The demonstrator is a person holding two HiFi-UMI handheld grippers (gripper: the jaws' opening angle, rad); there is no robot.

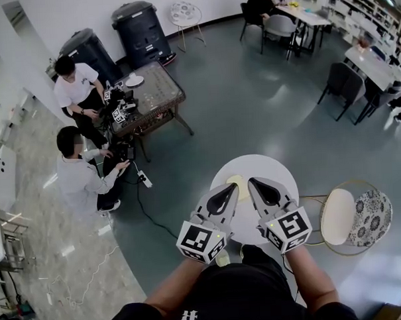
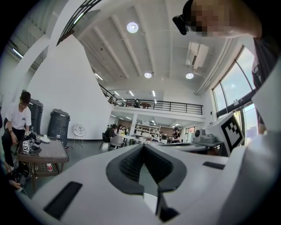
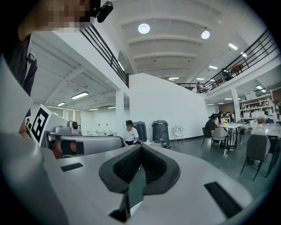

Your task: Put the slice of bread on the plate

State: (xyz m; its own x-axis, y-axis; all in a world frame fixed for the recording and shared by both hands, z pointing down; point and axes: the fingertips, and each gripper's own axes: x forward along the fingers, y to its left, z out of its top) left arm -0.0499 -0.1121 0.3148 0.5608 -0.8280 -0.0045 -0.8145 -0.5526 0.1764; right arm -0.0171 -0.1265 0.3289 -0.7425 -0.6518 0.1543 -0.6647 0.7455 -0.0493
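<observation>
Left tongs and right tongs are hovering pressed together, empty. Below, what seems the bread slice is lying on the round tabletop. It is probably light, soft and tearable, so a gentle edge pinch is looking best.

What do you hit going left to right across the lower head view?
Crouching person in white → left gripper → right gripper → patterned chair. The round table is left out because it overlaps both grippers.
</observation>
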